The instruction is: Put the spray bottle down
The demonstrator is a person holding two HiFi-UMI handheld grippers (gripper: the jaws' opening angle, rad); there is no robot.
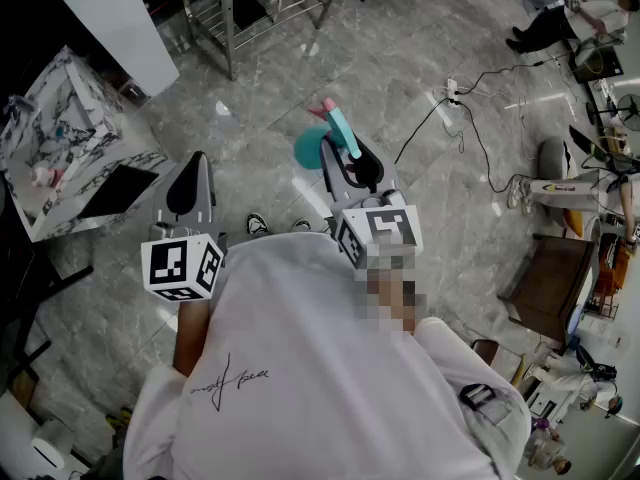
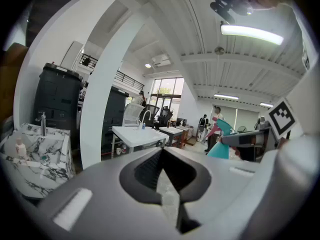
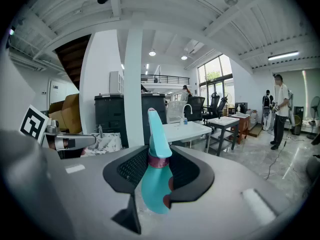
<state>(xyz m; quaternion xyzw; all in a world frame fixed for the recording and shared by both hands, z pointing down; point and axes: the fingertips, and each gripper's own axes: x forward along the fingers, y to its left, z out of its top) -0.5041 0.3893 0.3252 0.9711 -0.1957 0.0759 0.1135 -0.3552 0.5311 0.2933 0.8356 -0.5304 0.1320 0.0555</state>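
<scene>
A teal spray bottle (image 3: 152,184) with a pink collar and a tall teal head stands upright between the jaws of my right gripper (image 3: 156,170), which is shut on its body. In the head view the spray bottle (image 1: 312,148) hangs over the grey stone floor in the right gripper (image 1: 345,158), with its pink nozzle pointing away. My left gripper (image 1: 193,173) is held out level to the left of it, its jaws shut with nothing in them. The left gripper view shows its own closed jaws (image 2: 162,156) and the spray bottle (image 2: 220,146) off to the right.
A marble-patterned sink unit (image 1: 60,118) stands at the left. A white table on a metal frame (image 1: 250,8) is ahead. Cables and a power strip (image 1: 450,93) lie on the floor at the right, near a brown box (image 1: 550,278). A person (image 3: 277,109) stands far right.
</scene>
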